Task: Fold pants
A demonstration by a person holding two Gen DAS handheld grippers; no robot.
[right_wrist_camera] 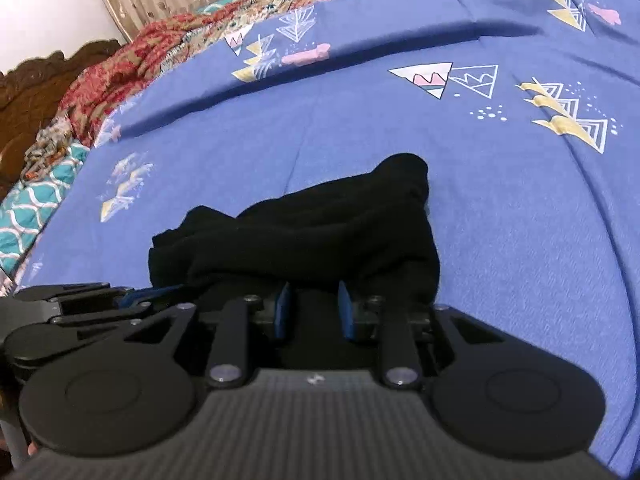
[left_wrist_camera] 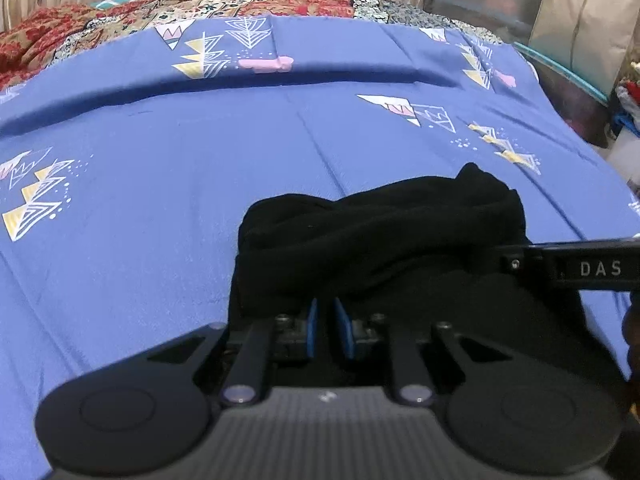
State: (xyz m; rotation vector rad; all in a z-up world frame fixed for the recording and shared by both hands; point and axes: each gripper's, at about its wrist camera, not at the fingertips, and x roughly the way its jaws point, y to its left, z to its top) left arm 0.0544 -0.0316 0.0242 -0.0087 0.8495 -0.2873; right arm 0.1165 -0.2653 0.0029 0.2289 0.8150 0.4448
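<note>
- Your black pants [left_wrist_camera: 380,232] lie bunched on the blue patterned bedsheet [left_wrist_camera: 160,208], near its front edge.
- Your left gripper [left_wrist_camera: 325,312] is nearly closed, black cloth at its blue pads; whether it is pinched, you cannot tell.
- Your right gripper [right_wrist_camera: 314,300] shows a wider gap, its hold equally unclear.

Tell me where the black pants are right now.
The black pants lie bunched on the blue bedsheet, low and centre in both wrist views, right ahead of the left gripper and right gripper.
</note>
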